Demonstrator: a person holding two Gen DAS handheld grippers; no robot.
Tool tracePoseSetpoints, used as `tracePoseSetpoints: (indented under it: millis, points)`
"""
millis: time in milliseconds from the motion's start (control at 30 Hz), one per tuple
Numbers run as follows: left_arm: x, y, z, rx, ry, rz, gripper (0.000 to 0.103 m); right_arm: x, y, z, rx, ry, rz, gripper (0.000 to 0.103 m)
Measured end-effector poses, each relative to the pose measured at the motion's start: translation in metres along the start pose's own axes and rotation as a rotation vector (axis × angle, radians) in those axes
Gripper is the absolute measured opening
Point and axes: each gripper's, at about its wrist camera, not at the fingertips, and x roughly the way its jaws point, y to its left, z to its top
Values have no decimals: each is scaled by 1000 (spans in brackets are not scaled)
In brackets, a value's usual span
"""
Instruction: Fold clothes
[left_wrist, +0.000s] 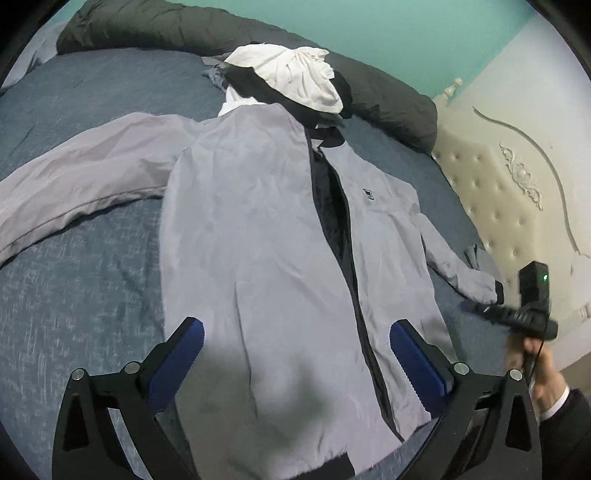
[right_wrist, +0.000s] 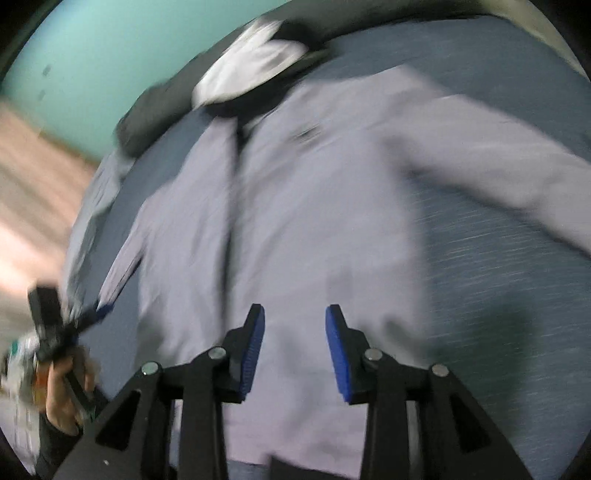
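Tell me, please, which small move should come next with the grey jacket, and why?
Probably bring the left claw to the long sleeve and fold it over the jacket. The jacket lies flat on the bed, both claws look open and empty, and that sleeve sprawls outward.

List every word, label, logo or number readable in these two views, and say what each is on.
None can be read.
Chest patch on the grey jacket: a small dark emblem, too small to read.
Same patch in the right wrist view: blurred.
Packaging at the left edge of that view: print blurred.
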Motion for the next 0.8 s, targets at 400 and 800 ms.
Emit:
tracePoseSetpoints:
  millis: [400, 800]
  points:
    - [39, -9, 4, 23, -82, 47, 103, -145, -202, 34, 291, -334, -287, 34]
    - [72, -6, 0, -3, -96, 46, 103, -165, -274, 5, 522, -406, -360, 34]
